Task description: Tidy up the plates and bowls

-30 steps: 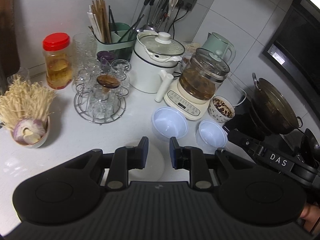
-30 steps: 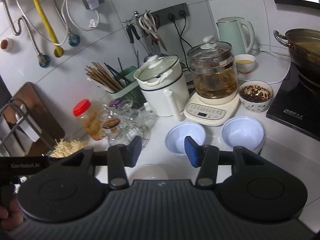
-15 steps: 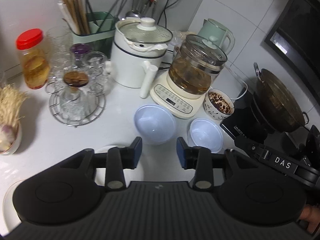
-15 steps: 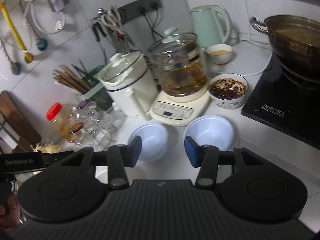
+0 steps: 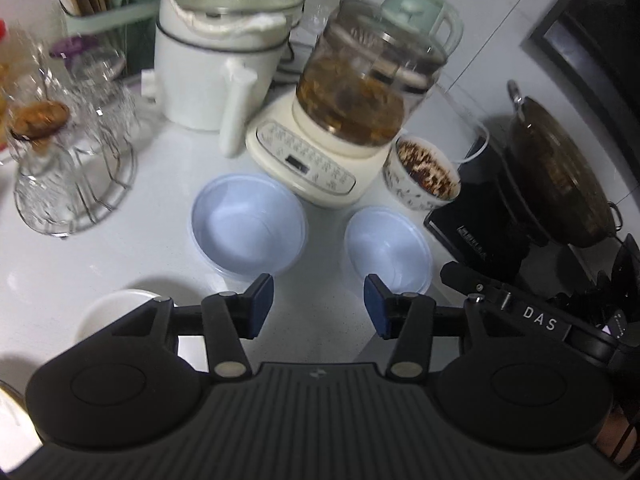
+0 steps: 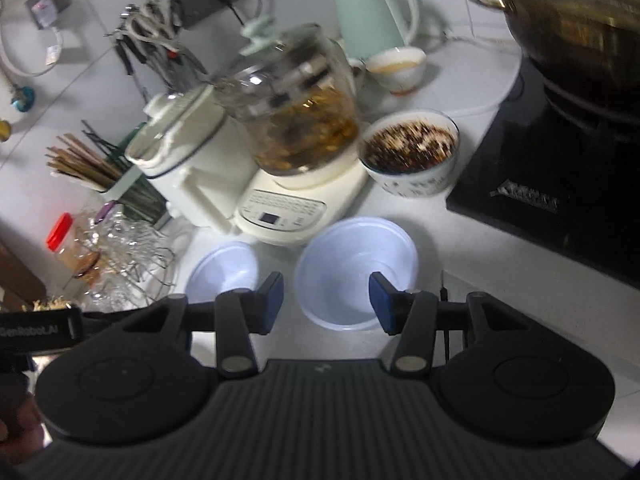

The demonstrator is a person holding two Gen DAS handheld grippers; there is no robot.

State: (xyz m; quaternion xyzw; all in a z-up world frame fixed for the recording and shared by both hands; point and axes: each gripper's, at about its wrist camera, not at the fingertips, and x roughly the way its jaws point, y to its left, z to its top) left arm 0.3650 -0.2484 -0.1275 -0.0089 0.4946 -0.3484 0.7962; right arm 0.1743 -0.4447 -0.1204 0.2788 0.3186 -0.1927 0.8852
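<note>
I was reaching for the bowls, nothing gripped yet. My right gripper [image 6: 326,300] gaped empty over the right bowl [image 6: 356,272]; my left gripper [image 5: 319,306] gaped just short of the left bowl [image 5: 248,228]. Next I needed a rim between my fingers.

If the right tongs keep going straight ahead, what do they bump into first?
Most likely the pale blue bowl. The right tongs are open and that bowl sits straight ahead between the fingers. How far above it they hover is hard to judge.
</note>
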